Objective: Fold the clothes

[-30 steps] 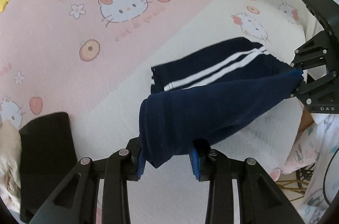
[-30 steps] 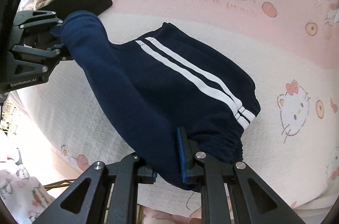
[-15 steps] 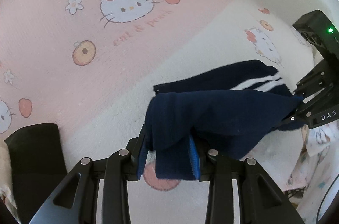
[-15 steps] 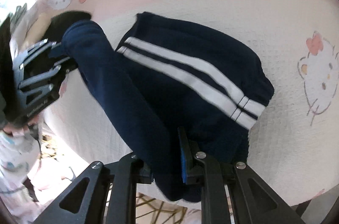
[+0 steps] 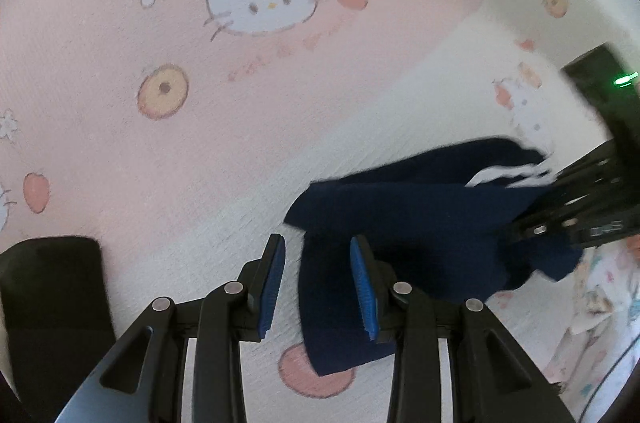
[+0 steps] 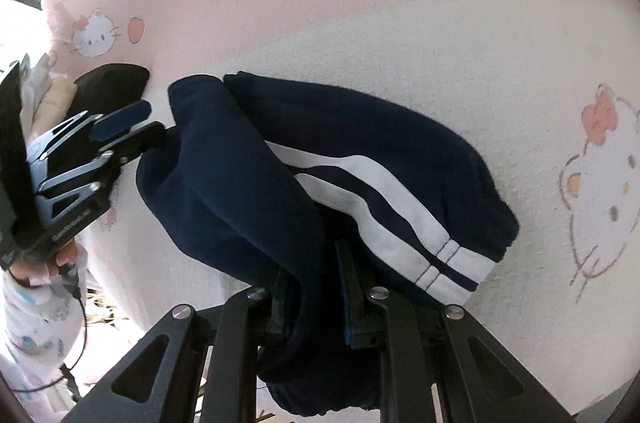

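A fold of the navy trousers [image 6: 360,159] is judged to be under way on the pink-and-white bedspread [image 5: 200,143], the gathered edge being carried over the striped half, so that a lowering and a letting go are called for next. The right gripper [image 6: 312,287] is clenched on a thick bunch of cloth at six o'clock in its view. In the left gripper [image 5: 318,283], fabric lies between the parted blue pads [image 5: 362,283], against the five-o'clock one only, so its grasp cannot be told.
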Demonstrator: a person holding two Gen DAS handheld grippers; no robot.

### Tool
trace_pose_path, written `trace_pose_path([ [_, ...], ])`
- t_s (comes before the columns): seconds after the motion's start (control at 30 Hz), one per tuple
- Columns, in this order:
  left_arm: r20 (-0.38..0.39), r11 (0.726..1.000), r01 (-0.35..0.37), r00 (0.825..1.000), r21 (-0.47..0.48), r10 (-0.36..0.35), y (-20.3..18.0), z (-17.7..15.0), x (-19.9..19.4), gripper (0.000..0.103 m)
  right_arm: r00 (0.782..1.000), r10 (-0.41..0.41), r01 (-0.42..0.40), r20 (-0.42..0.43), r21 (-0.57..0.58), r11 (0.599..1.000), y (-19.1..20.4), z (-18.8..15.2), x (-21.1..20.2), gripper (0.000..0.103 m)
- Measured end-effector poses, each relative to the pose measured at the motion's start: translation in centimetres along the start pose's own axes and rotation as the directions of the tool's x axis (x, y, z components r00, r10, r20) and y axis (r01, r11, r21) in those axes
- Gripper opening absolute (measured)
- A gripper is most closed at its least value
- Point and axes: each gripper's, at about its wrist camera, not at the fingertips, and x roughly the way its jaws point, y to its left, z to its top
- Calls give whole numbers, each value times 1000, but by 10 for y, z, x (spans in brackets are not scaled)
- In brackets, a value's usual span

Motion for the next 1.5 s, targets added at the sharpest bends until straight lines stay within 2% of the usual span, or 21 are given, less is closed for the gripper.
trace_pose_path([
  [0.07,-18,1000,7,1000,28,-6,-4,2,-1,31,1000,18,-18,-7,29,999,-8,2,0,15],
  [0.13,-39,999,-4,999,54,6,-7,3,-1,42,999,37,-37,-10,54,998,-13,4,1,16],
  [0.23,-46,992,-28,998,123,34,-21,2,0,48,999,28,-27,-26,47,999,-8,4,-2,18],
  [0.3,-46,987,-39,998,156,47,-30,1,1,48,1000,-18,18,13,-2,1000,1,4,-10,30],
  [0.37,-50,986,-41,998,163,50,-36,0,3,48,992,-79,85,93,-57,995,11,2,-23,45],
  [0.4,-57,987,-35,997,158,45,-38,-1,5,48,984,-110,122,141,-82,989,16,0,-29,49],
  [0.47,-68,986,-43,996,163,55,-41,-3,7,48,963,-163,194,212,-133,972,26,-5,-42,65],
  [0.57,-68,985,-39,996,168,51,-47,-6,6,48,953,-195,229,233,-130,965,25,-15,-54,66],
  [0.73,-52,977,-59,996,205,71,-57,-10,-1,48,947,-204,223,247,-55,973,8,-42,-74,66],
  [0.83,-35,968,-62,997,241,72,-63,-11,-9,48,940,-191,208,284,-31,978,2,-57,-86,66],
  [0.97,-3,948,-46,999,316,49,-78,-11,-22,49,911,-172,206,375,-50,977,5,-78,-102,71],
  [1.07,6,917,-45,999,397,47,-93,-11,-28,63,894,-161,219,419,-93,971,7,-97,-112,71],
  [1.13,5,895,-39,999,444,41,-105,-11,-29,65,891,-162,228,424,-108,968,7,-105,-112,72],
  [1.27,32,851,-109,994,514,108,-124,-13,-30,65,901,-152,224,407,-135,965,2,-119,-109,72],
  [1.4,26,825,-103,994,555,106,-134,-11,-26,65,908,-174,254,380,-169,952,4,-127,-100,72],
  [1.5,18,812,-91,995,577,99,-141,-11,-24,65,913,-156,245,376,-201,949,9,-127,-95,72],
])
